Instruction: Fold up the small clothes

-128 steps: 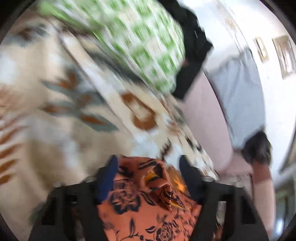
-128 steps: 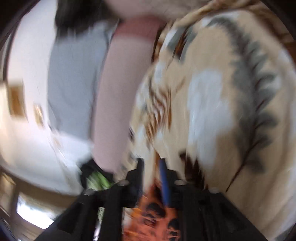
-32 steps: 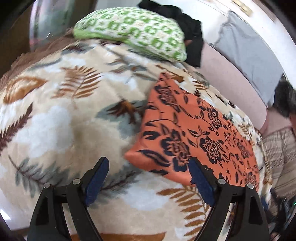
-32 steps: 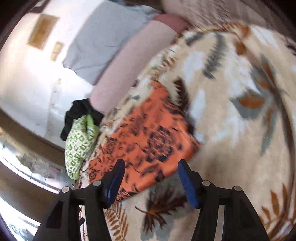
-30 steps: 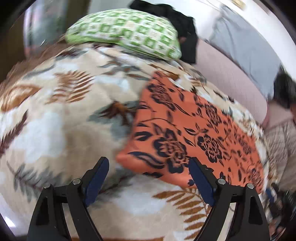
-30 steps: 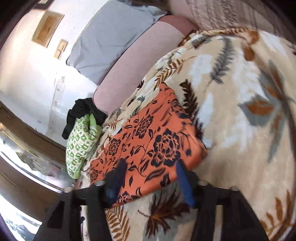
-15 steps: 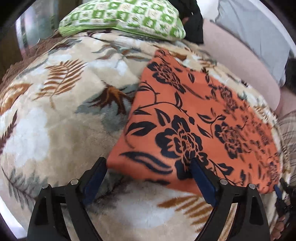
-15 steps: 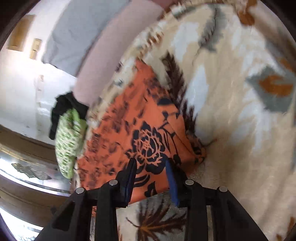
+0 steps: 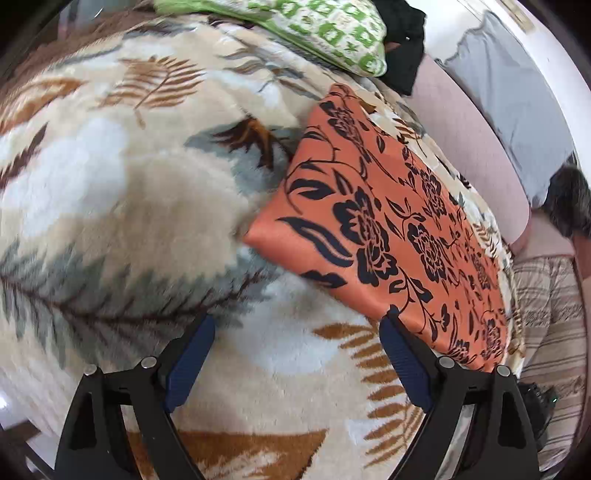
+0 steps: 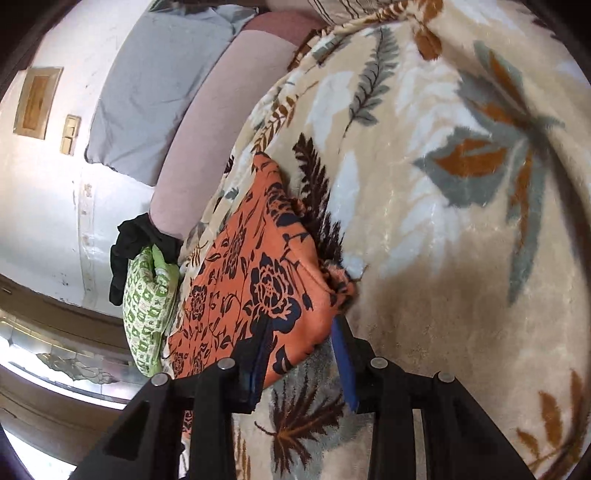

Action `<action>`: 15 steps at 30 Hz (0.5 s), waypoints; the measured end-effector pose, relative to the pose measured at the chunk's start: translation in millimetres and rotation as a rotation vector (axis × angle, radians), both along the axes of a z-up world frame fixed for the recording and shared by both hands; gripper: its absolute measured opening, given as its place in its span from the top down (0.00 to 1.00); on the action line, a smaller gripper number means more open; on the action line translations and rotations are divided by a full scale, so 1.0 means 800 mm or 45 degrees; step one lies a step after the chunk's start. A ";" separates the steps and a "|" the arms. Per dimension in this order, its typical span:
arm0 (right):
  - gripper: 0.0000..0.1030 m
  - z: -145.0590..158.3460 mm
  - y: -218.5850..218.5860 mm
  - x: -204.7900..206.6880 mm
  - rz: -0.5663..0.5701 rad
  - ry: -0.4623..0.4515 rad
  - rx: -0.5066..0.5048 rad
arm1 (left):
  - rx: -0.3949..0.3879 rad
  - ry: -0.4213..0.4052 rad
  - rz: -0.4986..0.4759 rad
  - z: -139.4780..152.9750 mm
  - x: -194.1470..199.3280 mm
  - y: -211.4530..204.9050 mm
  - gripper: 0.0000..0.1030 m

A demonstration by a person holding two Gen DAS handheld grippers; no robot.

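- In the left wrist view, our left claw (image 9: 297,323) stands spread wide at the bottom of the frame, over the leaf-print blanket (image 9: 129,206). Nothing is between its pads; only the right pad (image 9: 400,354) meets the near edge of the orange cloth (image 9: 388,221).
- The orange cloth lies flat on the bed, running from the frame's centre toward the lower right. The risk we see here is that closing from this spot gathers plush blanket pile along with the hem, or misses the cloth altogether.
- The green patterned cushion (image 9: 325,33) sits at the top centre, well apart from the cloth, so we expect no trouble from it.
- In the right wrist view, our right claw (image 10: 301,332) sits at the lower centre, narrowed around the near corner of the orange cloth (image 10: 258,273), which lies between its pads. We cannot tell whether they press on it.
- That corner is bunched at its right edge. We judge a shallow hold could slip when lifted, or carry only the top layer, leaving a crooked fold.
- With one claw on a corner and the other off it, an uneven lift would skew the cloth.
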State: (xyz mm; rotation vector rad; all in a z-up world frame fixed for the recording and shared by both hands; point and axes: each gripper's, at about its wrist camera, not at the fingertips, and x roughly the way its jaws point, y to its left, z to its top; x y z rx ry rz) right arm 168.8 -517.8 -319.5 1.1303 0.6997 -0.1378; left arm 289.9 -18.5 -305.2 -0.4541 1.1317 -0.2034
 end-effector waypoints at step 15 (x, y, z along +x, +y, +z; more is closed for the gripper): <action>0.65 -0.007 0.068 0.083 0.253 0.111 -0.178 | 0.257 -0.045 -0.072 -0.010 0.055 -0.064 0.10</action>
